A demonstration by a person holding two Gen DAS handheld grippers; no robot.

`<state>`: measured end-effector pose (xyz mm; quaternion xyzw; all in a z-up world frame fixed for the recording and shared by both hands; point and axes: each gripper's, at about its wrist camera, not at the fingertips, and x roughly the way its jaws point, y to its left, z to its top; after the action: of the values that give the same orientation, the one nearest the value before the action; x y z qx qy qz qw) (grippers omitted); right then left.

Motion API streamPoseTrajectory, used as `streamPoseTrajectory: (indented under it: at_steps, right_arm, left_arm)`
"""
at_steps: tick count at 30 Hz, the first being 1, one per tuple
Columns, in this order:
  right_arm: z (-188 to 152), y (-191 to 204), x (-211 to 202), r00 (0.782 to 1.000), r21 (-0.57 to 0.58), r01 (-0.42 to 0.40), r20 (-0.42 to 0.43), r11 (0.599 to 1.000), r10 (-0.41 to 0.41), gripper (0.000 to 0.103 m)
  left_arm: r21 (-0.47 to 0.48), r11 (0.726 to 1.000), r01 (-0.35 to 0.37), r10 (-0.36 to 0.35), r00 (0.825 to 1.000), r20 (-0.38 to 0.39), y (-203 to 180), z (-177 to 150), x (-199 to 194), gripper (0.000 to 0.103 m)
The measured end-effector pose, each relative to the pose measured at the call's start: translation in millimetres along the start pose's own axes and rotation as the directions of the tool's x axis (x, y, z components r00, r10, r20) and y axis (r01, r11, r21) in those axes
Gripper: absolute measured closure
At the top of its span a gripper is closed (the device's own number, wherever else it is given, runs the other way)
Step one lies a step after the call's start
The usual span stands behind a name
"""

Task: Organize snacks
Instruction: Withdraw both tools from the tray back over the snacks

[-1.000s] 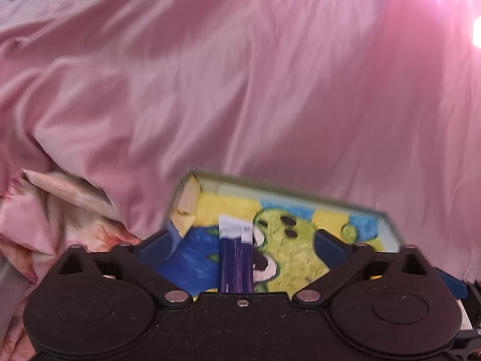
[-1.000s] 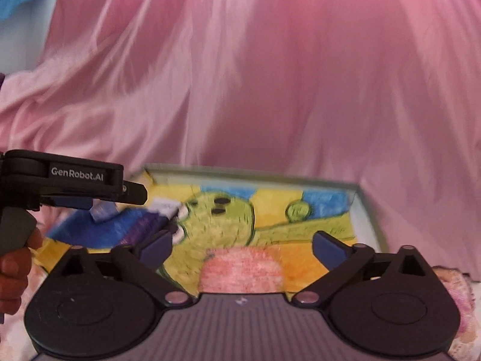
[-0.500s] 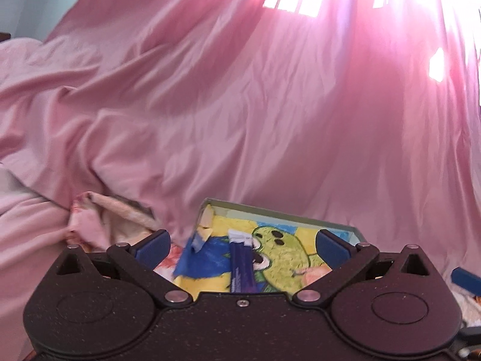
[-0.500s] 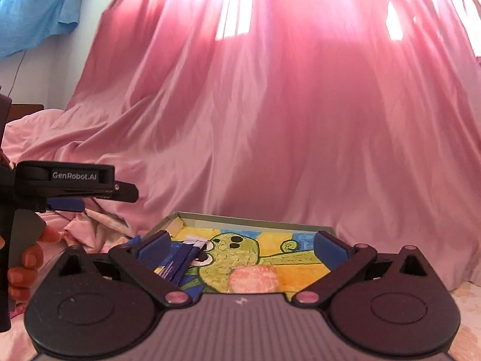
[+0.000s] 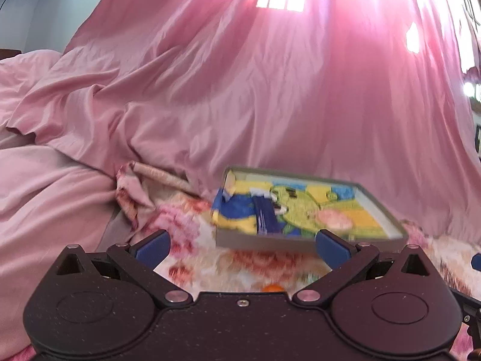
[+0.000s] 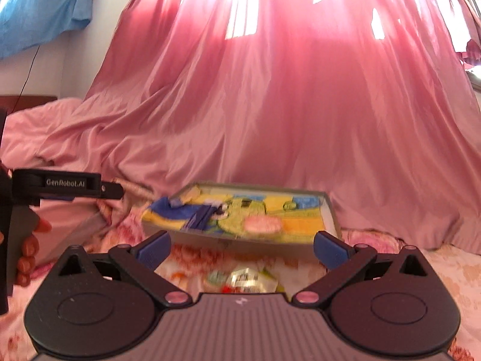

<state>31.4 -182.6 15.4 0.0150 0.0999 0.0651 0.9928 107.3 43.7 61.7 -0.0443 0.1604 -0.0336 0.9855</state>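
A shallow grey box [image 5: 303, 242] with a colourful cartoon lining lies on a flowered bedspread; it also shows in the right wrist view [image 6: 240, 242]. A dark blue snack packet [image 5: 266, 216] lies inside it, also seen from the right [image 6: 200, 216]. My left gripper [image 5: 242, 246] is open and empty, back from the box's near edge. My right gripper [image 6: 242, 248] is open and empty; a shiny green-and-silver snack wrapper [image 6: 245, 279] lies just below it. A small orange thing [image 5: 272, 288] shows at the left gripper's base.
A pink sheet [image 5: 240, 90] hangs behind the box and bunches at the left. A rolled floral cloth [image 5: 162, 177] lies left of the box. The left gripper's body and the hand holding it [image 6: 30, 240] show at the right view's left edge.
Both grippers have pulled back and away from the box, which now looks smaller and farther. The blue packet stays in the box. More bedspread and a loose wrapper have come into view.
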Motion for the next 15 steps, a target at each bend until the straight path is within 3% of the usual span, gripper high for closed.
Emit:
streamPoseTrajectory:
  at_steps: [8,15]
  right_arm:
    - [-38,21,-26,0.995,-0.026,-0.047,-0.089,0.999,0.044,0.000]
    - [-63,30,-30,0.976,-0.018,-0.077,-0.208,0.997,0.072,0.000]
  left_arm:
    - [0.105,0.994,0.032,-0.022,0.995,-0.099,-5,-39,-19,0.001]
    - [0.142,0.988,0.061,-0.026,0.972,-0.235,-4,-61,-22,0.001]
